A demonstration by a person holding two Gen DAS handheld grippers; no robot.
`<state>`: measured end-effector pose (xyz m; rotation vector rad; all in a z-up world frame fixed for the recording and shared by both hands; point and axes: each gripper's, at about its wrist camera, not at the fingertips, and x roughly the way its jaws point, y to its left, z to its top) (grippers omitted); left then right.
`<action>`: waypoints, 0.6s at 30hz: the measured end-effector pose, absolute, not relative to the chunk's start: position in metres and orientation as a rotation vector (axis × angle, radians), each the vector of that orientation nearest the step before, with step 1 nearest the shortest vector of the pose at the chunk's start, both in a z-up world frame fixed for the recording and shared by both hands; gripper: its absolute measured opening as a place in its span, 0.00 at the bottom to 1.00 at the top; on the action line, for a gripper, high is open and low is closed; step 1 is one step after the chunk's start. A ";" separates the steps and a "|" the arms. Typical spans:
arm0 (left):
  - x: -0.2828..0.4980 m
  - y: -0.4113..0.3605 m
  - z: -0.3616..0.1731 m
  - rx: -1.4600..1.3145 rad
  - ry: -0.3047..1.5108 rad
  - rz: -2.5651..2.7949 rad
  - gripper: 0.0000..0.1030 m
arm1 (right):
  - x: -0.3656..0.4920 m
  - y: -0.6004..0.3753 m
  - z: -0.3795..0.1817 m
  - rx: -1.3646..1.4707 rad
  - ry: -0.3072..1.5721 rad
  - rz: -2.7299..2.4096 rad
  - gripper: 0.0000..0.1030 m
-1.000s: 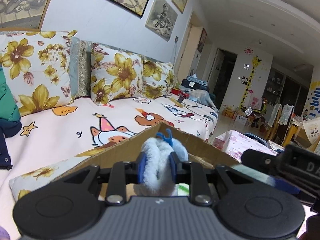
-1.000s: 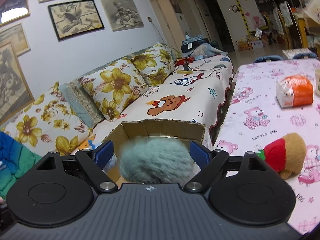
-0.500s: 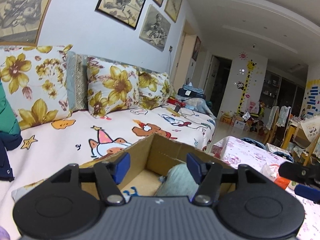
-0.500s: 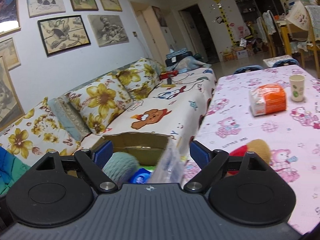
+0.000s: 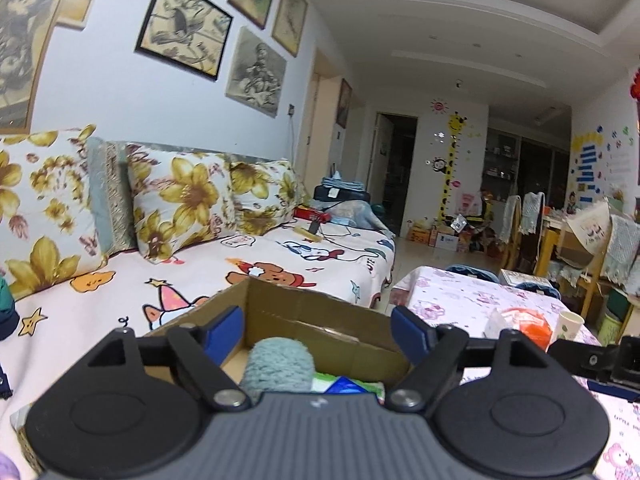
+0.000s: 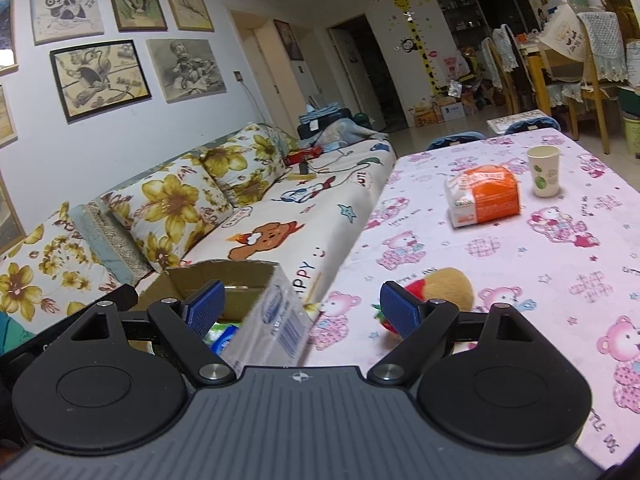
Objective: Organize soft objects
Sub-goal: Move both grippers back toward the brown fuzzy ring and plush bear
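Both grippers are spread wide and hold nothing: the left gripper [image 5: 318, 330] hangs over the cardboard box [image 5: 320, 322], where a grey-blue fluffy toy [image 5: 280, 364] already lies. The right gripper [image 6: 302, 306] faces the strawberry plush [image 6: 438, 292], just beyond its right finger, near the table's sofa-side edge. Centre the jaws on the plush's body before closing. Farther along the pink tablecloth [image 6: 520, 256] stand an orange packet [image 6: 484, 196] and a paper cup [image 6: 543, 177]; the sofa [image 6: 280, 216] runs alongside.
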<state>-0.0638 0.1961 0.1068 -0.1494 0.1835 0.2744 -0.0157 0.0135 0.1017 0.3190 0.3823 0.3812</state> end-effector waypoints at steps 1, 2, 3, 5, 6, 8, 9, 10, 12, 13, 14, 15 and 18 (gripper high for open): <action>-0.063 0.193 0.107 -0.139 0.182 0.269 0.82 | -0.016 0.012 0.101 0.319 0.383 0.373 1.00; -0.063 0.190 0.107 -0.130 0.181 0.264 0.86 | -0.017 0.010 0.100 0.319 0.384 0.366 1.00; -0.063 0.187 0.107 -0.118 0.178 0.258 0.87 | -0.017 0.009 0.099 0.320 0.385 0.359 1.00; -0.063 0.181 0.107 -0.098 0.176 0.248 0.87 | -0.018 0.005 0.098 0.322 0.388 0.345 1.00; -0.062 0.178 0.107 -0.091 0.175 0.241 0.88 | -0.019 0.004 0.098 0.323 0.388 0.337 1.00; -0.062 0.173 0.107 -0.083 0.174 0.224 0.95 | -0.021 0.000 0.097 0.325 0.387 0.323 1.00; -0.062 0.170 0.107 -0.079 0.170 0.216 0.96 | -0.021 -0.001 0.096 0.326 0.387 0.316 1.00; -0.063 0.166 0.106 -0.073 0.166 0.206 0.96 | -0.021 -0.003 0.096 0.328 0.387 0.309 1.00; -0.062 0.160 0.105 -0.055 0.164 0.187 0.96 | -0.022 -0.006 0.094 0.334 0.387 0.297 1.00; -0.062 0.158 0.105 -0.047 0.164 0.180 0.96 | -0.022 -0.007 0.093 0.337 0.387 0.290 1.00; -0.062 0.154 0.104 -0.036 0.163 0.171 0.97 | -0.022 -0.008 0.092 0.338 0.388 0.286 1.00; -0.062 0.151 0.104 -0.028 0.164 0.164 0.97 | -0.023 -0.010 0.092 0.340 0.388 0.282 1.00; -0.062 0.140 0.102 -0.001 0.160 0.147 0.99 | -0.023 -0.012 0.091 0.340 0.385 0.270 1.00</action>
